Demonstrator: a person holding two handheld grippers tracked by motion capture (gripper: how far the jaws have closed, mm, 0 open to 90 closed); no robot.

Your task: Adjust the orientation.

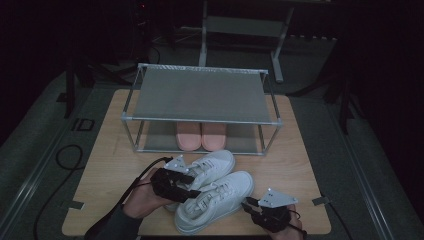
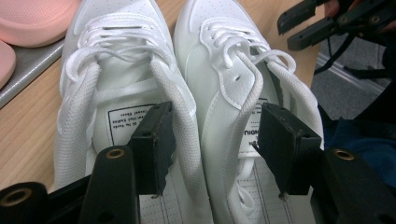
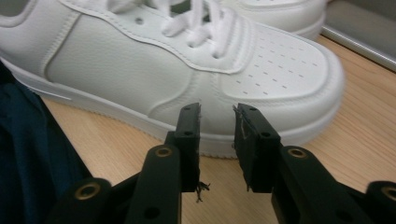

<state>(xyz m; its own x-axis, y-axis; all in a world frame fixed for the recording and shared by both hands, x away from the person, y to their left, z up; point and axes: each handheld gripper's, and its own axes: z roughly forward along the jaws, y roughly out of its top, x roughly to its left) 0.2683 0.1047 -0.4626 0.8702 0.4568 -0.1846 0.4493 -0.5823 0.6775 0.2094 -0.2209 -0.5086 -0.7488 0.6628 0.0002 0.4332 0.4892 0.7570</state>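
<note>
Two white lace-up sneakers lie side by side on the wooden table [image 1: 300,150]: the farther sneaker [image 1: 217,164] and the nearer sneaker [image 1: 222,196]. My left gripper [image 1: 194,189] reaches into their openings from behind. In the left gripper view one jaw sits inside the farther sneaker [image 2: 116,56] and the other inside the nearer sneaker [image 2: 210,51]. The two adjoining collars stand between the jaws with a gap at each pad, so the left gripper [image 2: 215,135] is open. My right gripper [image 3: 217,116] is open and empty, just short of the nearer sneaker's [image 3: 140,60] side near its toe.
A two-tier metal shoe rack [image 1: 200,92] stands at the back of the table, with a pair of pink slippers [image 1: 201,135] on its lower shelf. Its top shelf is bare. Black cables [image 1: 65,155] trail on the floor at the left.
</note>
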